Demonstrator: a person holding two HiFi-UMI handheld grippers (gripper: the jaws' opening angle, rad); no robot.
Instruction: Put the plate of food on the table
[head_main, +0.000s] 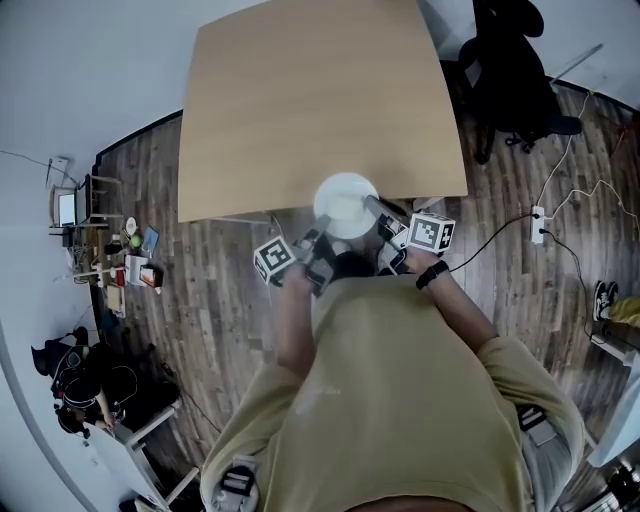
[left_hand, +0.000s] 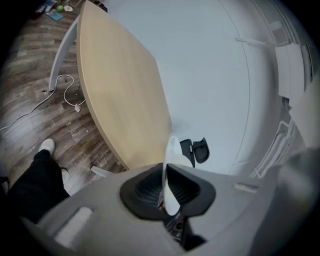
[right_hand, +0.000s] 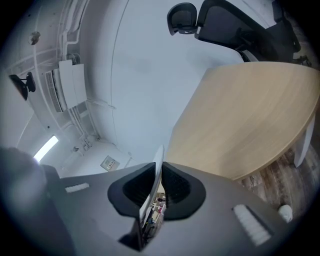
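Observation:
A round white plate (head_main: 345, 205) hangs at the near edge of the light wooden table (head_main: 310, 110), partly over the top and partly over the floor. What lies on it I cannot make out. My left gripper (head_main: 318, 240) is shut on its near-left rim and my right gripper (head_main: 385, 222) is shut on its near-right rim. In the left gripper view the plate (left_hand: 174, 150) shows edge-on, pinched between the black pads of that gripper (left_hand: 166, 172). The right gripper view likewise has the thin rim of the plate (right_hand: 158, 155) clamped in that gripper (right_hand: 158, 175).
The table (left_hand: 120, 90) stands on dark wood flooring. A black office chair (head_main: 510, 70) sits at the back right, and a power strip with cables (head_main: 538, 225) lies to the right. Small clutter (head_main: 110, 250) is on the floor at the left. A wall-mounted unit (right_hand: 70, 82) is behind.

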